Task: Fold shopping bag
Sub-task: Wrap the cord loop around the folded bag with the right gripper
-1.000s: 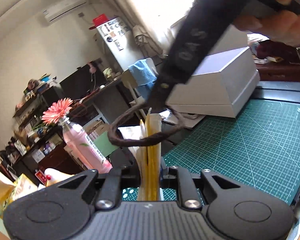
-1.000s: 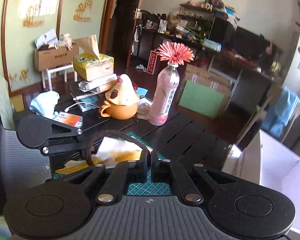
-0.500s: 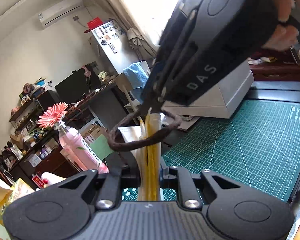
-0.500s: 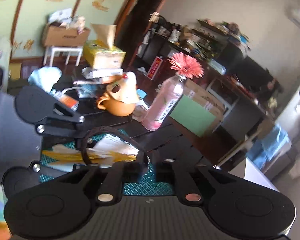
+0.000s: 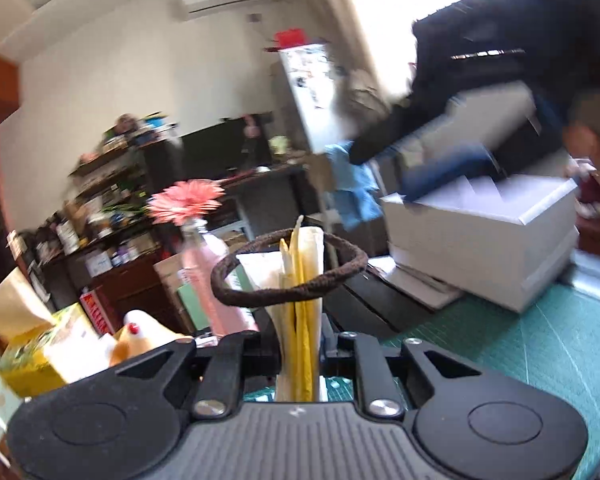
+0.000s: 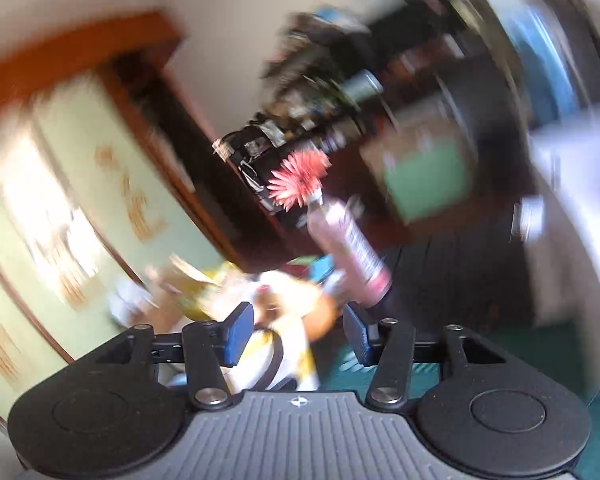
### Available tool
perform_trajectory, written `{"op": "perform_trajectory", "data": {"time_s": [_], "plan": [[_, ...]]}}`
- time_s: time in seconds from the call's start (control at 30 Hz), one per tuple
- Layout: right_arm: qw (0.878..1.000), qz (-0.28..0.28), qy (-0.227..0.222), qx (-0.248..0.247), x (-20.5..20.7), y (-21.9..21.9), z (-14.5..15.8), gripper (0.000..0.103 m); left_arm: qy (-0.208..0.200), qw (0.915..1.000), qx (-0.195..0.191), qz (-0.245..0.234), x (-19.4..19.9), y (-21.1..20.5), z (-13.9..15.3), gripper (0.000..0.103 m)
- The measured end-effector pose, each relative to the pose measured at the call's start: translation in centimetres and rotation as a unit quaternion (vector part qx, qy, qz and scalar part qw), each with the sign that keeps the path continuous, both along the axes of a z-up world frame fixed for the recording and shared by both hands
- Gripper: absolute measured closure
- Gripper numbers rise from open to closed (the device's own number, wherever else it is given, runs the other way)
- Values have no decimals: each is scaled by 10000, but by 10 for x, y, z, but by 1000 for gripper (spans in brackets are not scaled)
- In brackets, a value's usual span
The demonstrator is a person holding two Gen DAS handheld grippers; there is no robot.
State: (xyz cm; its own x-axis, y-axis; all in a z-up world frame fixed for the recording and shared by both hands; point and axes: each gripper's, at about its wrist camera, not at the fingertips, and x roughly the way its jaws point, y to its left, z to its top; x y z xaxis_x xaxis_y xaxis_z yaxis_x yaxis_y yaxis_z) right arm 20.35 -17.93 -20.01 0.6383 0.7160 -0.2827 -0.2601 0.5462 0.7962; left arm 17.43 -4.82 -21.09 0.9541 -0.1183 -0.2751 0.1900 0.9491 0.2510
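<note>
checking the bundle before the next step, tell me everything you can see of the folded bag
The folded bag is a thin flat bundle of yellow and white layers, plastic by the look, standing upright on edge. The left gripper is shut on its lower part. A dark brown band loops loosely round its upper half. Its base is hidden.

Landmark: green cutting mat (image 5: 540,344).
Mat right of left gripper (image 5: 300,344) lay bare, free passage there.
White box (image 5: 484,240) stood at mat's far edge, blocking that side.
Right gripper (image 5: 440,112), blurred, hung above box, crowding air over it.
Pink bottle (image 5: 216,280) with flower (image 5: 184,202), tissue box (image 5: 36,356) stood left of mat, closing that flank.
</note>
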Motion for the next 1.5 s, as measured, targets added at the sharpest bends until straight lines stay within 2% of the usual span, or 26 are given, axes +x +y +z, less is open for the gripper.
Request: {"op": "perform_trajectory", "data": {"time_s": [0.03,0.07,0.17,0.23,0.33,0.4,0.53,0.63,0.7,0.77,0.83,0.9,0.93,1.03,1.1,1.37,1.5], "plan": [[9980,43,364,523,3,0,-10,54,-36,10000,-35,45,-1,1,2,88],[9950,165,586,796,6,4,-16,55,-61,9999,-60,58,-1,2,4,88],[9861,371,942,1318,12,13,-25,57,-139,9998,-92,68,-5,3,8,88],[9848,365,998,1374,13,16,-26,58,-160,9998,-86,14,-8,4,10,88],[9847,376,1012,1366,15,19,-26,71,-158,9998,-127,-45,-7,6,12,88],[9845,388,1022,1374,16,19,-28,91,-159,9997,-180,-78,-9,7,14,88],[9866,404,916,1291,16,17,-26,98,-157,9994,-294,-87,-10,7,16,88],[9928,320,614,976,14,16,-15,98,-206,9991,-369,-97,-11,8,20,89],[9982,361,98,479,10,19,7,98,-245,9989,-383,-81,-10,7,24,90],[9984,422,-377,-41,7,26,25,98,-211,9987,-455,-91,-7,6,27,90],[9891,507,-1041,-907,0,40,44,98,-190,9985,-503,-113,-7,7,29,90],[9702,633,-1601,-1707,-5,53,57,98,-198,9983,-527,-118,-9,9,29,90],[9649,711,-1706,-1865,-5,56,59,98,-190,9984,-527,-124,-10,10,29,90],[9637,955,-1642,-1875,-1,55,56,98,-123,9984,-527,-163,-10,13,28,91],[9616,921,-1616,-2018,-1,54,53,98,-125,9985,-488,-206,-12,14,27,91],[9531,645,-1505,-2546,0,54,42,99,-474,9979,148,-412,-27,-3,16,93],[9543,551,-1469,-2545,2,46,38,99,-478,9969,382,-505,-31,-12,10,93]]}}
